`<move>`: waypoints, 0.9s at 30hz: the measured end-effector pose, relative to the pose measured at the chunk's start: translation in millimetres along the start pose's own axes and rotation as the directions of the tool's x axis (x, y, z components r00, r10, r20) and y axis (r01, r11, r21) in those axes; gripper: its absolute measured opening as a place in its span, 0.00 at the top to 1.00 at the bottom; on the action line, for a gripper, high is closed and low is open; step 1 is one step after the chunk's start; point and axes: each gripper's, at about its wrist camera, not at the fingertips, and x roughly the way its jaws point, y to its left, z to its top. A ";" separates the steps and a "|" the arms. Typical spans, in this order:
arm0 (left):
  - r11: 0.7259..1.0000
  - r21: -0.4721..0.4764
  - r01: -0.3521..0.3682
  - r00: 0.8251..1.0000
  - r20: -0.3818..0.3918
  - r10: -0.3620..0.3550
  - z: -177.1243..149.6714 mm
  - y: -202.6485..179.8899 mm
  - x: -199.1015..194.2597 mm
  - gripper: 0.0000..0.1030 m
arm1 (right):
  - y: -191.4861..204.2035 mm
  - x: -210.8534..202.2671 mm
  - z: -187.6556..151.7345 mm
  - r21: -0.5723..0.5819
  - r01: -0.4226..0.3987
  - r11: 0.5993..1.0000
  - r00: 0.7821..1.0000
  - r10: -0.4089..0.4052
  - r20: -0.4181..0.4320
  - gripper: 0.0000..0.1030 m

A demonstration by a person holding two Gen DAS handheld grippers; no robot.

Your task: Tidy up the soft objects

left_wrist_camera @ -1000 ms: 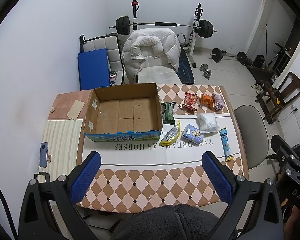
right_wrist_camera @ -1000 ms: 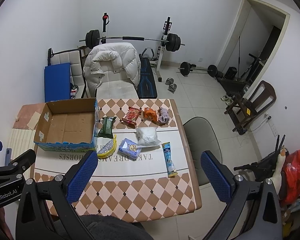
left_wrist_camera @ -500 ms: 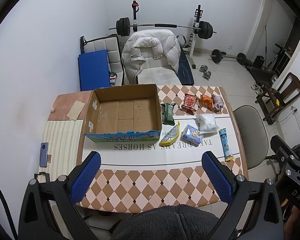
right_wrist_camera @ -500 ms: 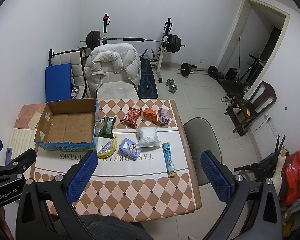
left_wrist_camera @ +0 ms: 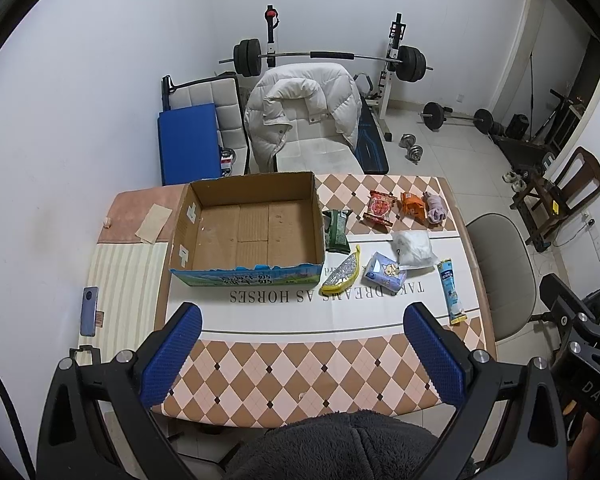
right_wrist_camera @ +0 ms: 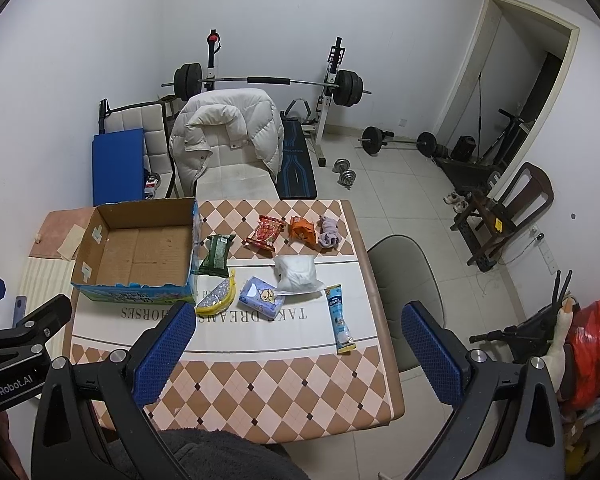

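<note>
**Operator:** While both tools were held high above the near edge of the table [left_wrist_camera: 340, 364], I checked their state. The left gripper [left_wrist_camera: 302, 354] had its jaws spread wide with nothing between them. The right gripper [right_wrist_camera: 298, 350] was likewise fully spread and empty.

**Supervisor:** Where were the soft objects?

**Operator:** All lay on the table, to the right of the cardboard box [left_wrist_camera: 248, 276]. The box was open and bare inside, on the far left part of the table. The green packet [left_wrist_camera: 337, 230] lay just beside its right wall. The banana-shaped pouch [left_wrist_camera: 342, 276] and the tissue pack [left_wrist_camera: 384, 274] lay near its front right corner. The white bag [left_wrist_camera: 414, 248] touched the tissue pack. The blue tube [left_wrist_camera: 451, 292] lay further right. The red packet [left_wrist_camera: 379, 208], orange packet [left_wrist_camera: 413, 208] and purple cloth [left_wrist_camera: 436, 208] formed the far row.

**Supervisor:** Why the high, open posture?

**Operator:** I judged it a survey position: every item and the box stayed in view, and open jaws were ready for a first pick. No item was yet boxed.
</note>
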 end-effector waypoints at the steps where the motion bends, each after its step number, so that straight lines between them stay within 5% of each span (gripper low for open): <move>1: 1.000 0.000 0.000 1.000 0.000 0.000 0.0 0.0 0.0 0.00 | -0.1 0.1 -0.1 0.000 0.001 1.000 1.000 -0.001 0.001 0.00; 27: 1.000 -0.003 0.003 1.000 0.002 -0.003 -1.0 -2.1 -1.7 0.00 | 6.9 -5.5 7.3 0.015 -0.012 1.000 1.000 0.012 -0.007 0.00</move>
